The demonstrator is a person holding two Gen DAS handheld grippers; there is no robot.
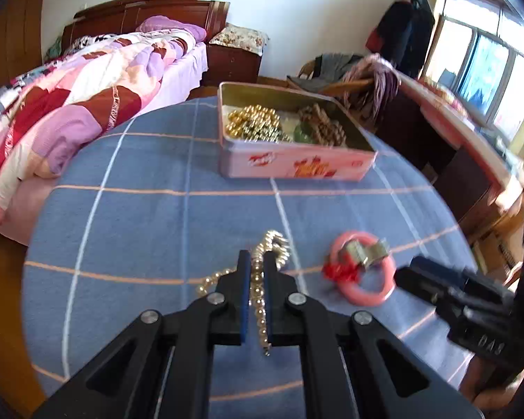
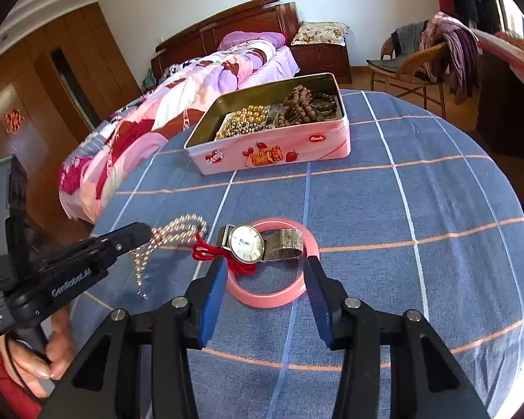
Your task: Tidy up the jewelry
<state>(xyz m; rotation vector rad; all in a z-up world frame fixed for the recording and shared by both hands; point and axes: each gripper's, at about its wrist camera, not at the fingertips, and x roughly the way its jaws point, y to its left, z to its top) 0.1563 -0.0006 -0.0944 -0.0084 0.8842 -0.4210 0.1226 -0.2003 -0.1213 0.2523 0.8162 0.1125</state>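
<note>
The left gripper is clamped on one pearl necklace. The right gripper stands apart around one pink bangle, under one watch. One tin holds several bead strands.

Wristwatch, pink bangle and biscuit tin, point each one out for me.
Wristwatch (image 2: 246,243): right wrist view, on its white dial.
Pink bangle (image 2: 266,300): right wrist view, on its near rim.
Biscuit tin (image 2: 269,155): right wrist view, on its front wall.
</note>
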